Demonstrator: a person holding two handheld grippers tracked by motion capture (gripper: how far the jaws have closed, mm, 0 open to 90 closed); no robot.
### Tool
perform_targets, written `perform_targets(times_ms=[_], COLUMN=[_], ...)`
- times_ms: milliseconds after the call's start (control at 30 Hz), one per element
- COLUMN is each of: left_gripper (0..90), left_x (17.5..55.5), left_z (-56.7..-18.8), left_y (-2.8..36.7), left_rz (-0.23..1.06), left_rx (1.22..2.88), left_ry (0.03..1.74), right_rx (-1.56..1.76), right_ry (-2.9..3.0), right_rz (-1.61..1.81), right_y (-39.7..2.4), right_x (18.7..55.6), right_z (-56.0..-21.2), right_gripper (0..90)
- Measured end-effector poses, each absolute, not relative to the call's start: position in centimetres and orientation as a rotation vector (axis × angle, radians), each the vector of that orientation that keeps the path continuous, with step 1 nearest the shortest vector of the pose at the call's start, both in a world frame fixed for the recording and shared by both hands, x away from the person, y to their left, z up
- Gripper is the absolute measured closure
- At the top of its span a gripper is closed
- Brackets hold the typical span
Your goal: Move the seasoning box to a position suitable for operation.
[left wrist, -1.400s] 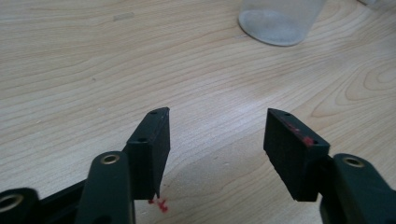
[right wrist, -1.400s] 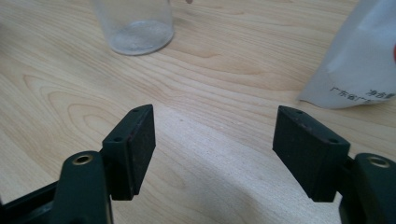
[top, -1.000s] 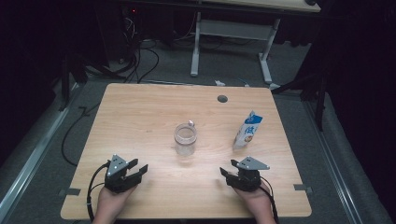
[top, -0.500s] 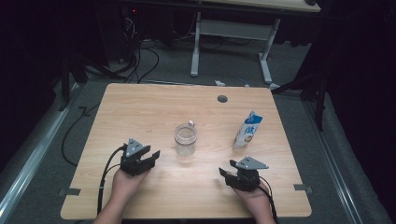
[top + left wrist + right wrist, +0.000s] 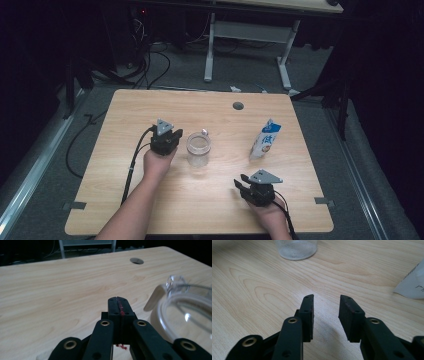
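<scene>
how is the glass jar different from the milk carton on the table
The jar is clear and round, with an open top; the carton is white and blue, boxy, with a peaked top. The jar stands near the middle of the table, beside the left claw; the carton stands farther to the right, away from both claws. The carton looks taller than the jar. Both stand upright, and neither is held.

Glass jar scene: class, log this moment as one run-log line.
left gripper: shut, empty, beside glass jar | right gripper: open, empty, jaws just closing | milk carton: upright, untouched

Clear glossy glass jar (image 5: pixel 198 149), matt pale wood-grain table (image 5: pixel 150 107), printed paper carton (image 5: pixel 265 139)
</scene>
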State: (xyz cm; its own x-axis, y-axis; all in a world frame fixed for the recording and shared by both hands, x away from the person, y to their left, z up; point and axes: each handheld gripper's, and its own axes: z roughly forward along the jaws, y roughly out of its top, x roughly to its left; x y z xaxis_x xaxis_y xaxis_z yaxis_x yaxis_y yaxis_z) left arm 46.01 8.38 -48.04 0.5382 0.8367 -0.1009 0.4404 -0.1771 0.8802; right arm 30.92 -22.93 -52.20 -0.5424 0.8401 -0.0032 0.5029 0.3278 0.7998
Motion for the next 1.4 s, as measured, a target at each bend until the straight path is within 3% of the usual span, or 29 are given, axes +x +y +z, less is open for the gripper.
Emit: perform_targets(times_ms=[500,1100,1400], left_gripper=[90.0,90.0,90.0], left_x=[44.4,37.5,35.9], left_z=[-48.0,-48.6,-48.3], left_y=[7.3,5.1,3.9], left_rz=[0.454,0.411,0.385], left_rx=[1.808,1.803,1.796], left_ry=[1.004,0.947,0.914], right_rx=[1.201,1.213,1.225], right_ry=[2.186,2.177,2.168], right_rz=[1.086,1.092,1.103], right_y=[-23.0,-23.5,-23.7], right_x=[31.0,31.2,31.2], right_z=[-52.4,-52.5,-52.4], right_gripper=[66.7,67.1,67.2])
